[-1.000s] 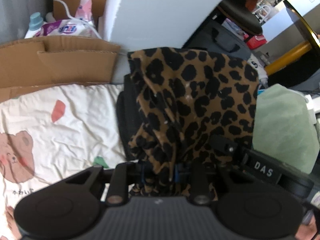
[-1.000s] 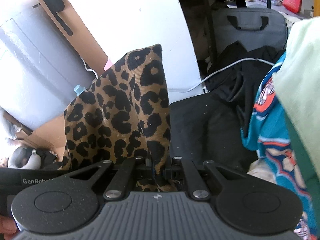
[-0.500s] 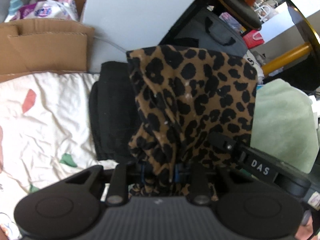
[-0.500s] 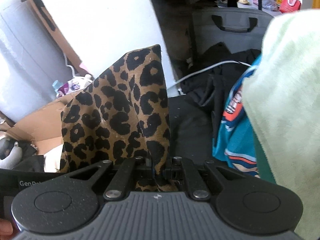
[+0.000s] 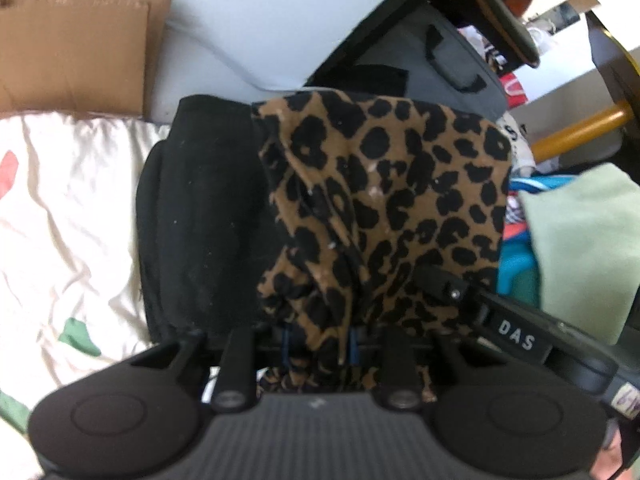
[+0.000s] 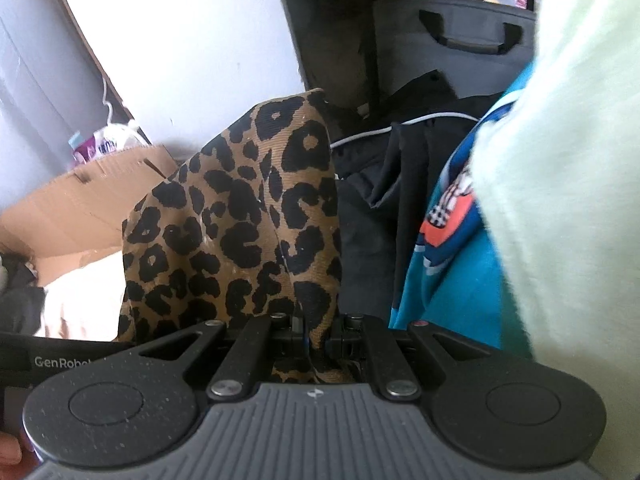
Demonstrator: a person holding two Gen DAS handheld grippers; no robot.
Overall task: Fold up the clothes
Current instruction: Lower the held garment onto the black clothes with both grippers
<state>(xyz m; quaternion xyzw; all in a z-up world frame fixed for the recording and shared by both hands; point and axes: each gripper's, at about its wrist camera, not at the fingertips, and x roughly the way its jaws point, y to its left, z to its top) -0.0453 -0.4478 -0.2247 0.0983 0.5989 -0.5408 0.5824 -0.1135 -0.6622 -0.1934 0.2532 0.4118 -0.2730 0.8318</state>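
Observation:
A leopard-print garment [image 5: 400, 200] is folded into a bundle and held up by both grippers. My left gripper [image 5: 318, 340] is shut on its lower edge, and the cloth hides the fingertips. My right gripper [image 6: 316, 332] is shut on another part of the same leopard-print garment [image 6: 248, 224]. In the left wrist view the right gripper's black body marked "DAS" [image 5: 516, 336] reaches in from the right. Below and left of the bundle lies a folded black garment [image 5: 200, 220] on the bed.
A cream printed bedsheet [image 5: 68, 220] covers the bed at left. Cardboard [image 5: 76, 48] and a white panel [image 5: 260, 12] stand behind. At right are a pale green cloth [image 5: 580, 248], a teal printed garment [image 6: 452, 248], dark clothing [image 6: 380, 184] and a grey bag [image 6: 460, 48].
Both grippers have carried the leopard-print bundle to the right, over the folded black garment. The pale green and teal clothes have come closer on the right. Both grips are unchanged.

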